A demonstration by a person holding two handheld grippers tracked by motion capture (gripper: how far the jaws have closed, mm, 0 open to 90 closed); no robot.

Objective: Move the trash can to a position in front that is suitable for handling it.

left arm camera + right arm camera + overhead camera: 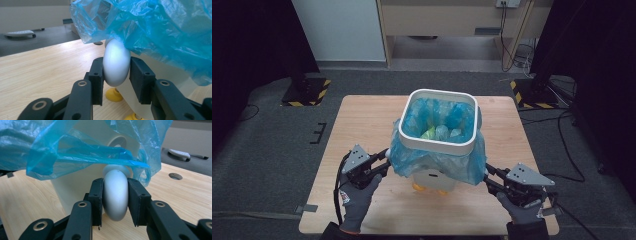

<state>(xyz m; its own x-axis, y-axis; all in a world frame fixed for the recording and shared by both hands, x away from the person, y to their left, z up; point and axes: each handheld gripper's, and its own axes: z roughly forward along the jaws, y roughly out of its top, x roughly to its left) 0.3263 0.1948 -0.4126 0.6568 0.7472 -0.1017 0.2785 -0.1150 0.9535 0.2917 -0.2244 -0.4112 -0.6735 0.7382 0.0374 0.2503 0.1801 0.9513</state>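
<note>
- Our left tongs (116,75) are clamped on a rounded white side knob (116,62) of the bin (438,120), one jaw pad on each flank of it; in the high view they sit at the bin's left lower side (384,159).
- Our right tongs (115,197) are closed the same way on the matching grey-white knob (115,195) on the other side, seen in the high view at the bin's right (490,175).
- So the two-sided hold looks done; we judge that lifting or shifting the bin is what remains (its yellow feet (114,95) appear to rest on the counter (362,125)).
- The blue liner bag (412,155) is in the bin and folded out over the white rim, hanging loose down the walls and draping just above both knobs, touching the left one.
- Inside the bag lies some greenish and pale rubbish (429,133); we cannot tell what it is.
- The bin stands around the middle of the counter, somewhat toward the near edge.
- Open room: bare wood lies to the left, right and behind the bin, with the near edge close to our hands (359,192).
- A round hole (175,176) in the counter sits off to the right of the bin, well apart from it.
- Beyond the counter the floor is dark carpet, with striped stand bases (307,91) at both far corners.
</note>
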